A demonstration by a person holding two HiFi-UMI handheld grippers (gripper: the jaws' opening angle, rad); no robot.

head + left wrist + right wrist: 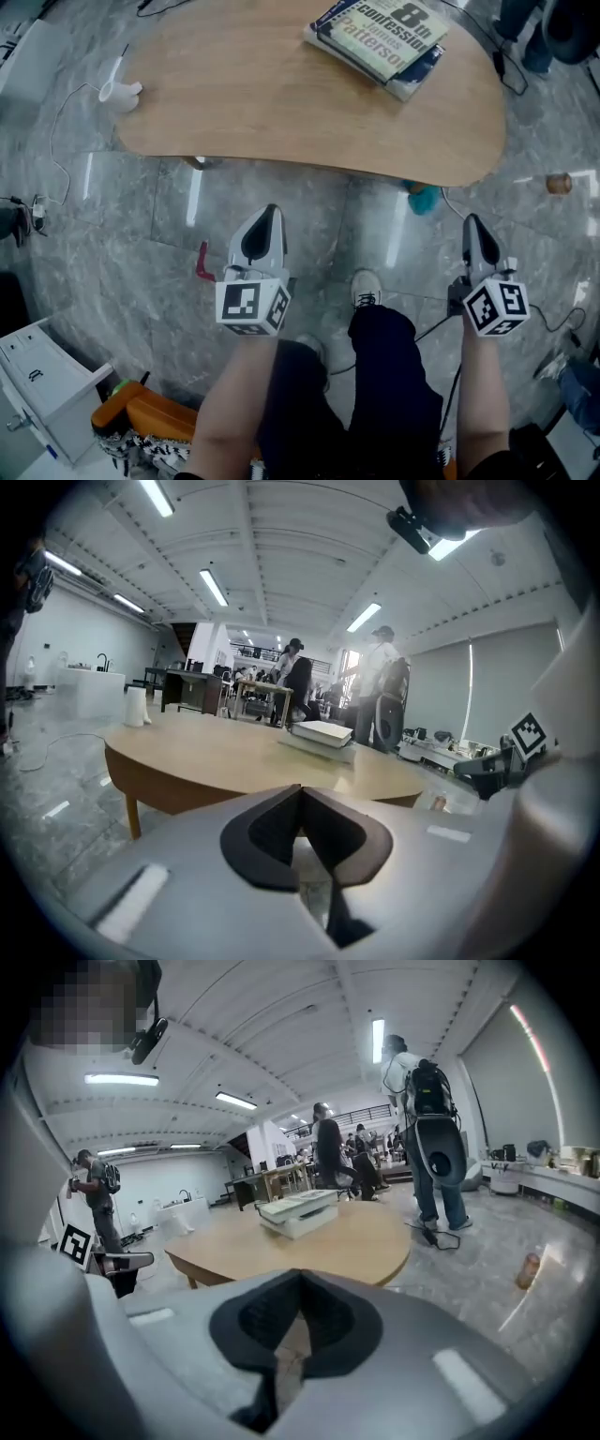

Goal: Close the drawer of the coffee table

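Observation:
The coffee table (pixel 281 103) has an oval wooden top and stands on the marble floor ahead of me; no drawer shows in any view. Stacked books (pixel 380 33) lie at its far right. My left gripper (pixel 271 214) hangs above the floor short of the table's near edge, shut with nothing between the jaws. My right gripper (pixel 472 223) is level with it further right, also shut and empty. In the left gripper view the shut jaws point over the table (pixel 234 752) and books (pixel 323 735). The right gripper view shows the table (pixel 319 1237) likewise.
A small white object (pixel 120 91) with a cable sits on the table's left end. On the floor are a red item (pixel 203 262), a teal item (pixel 424 199) and a can (pixel 559 184). A white drawer unit (pixel 42 375) stands lower left. People stand beyond the table.

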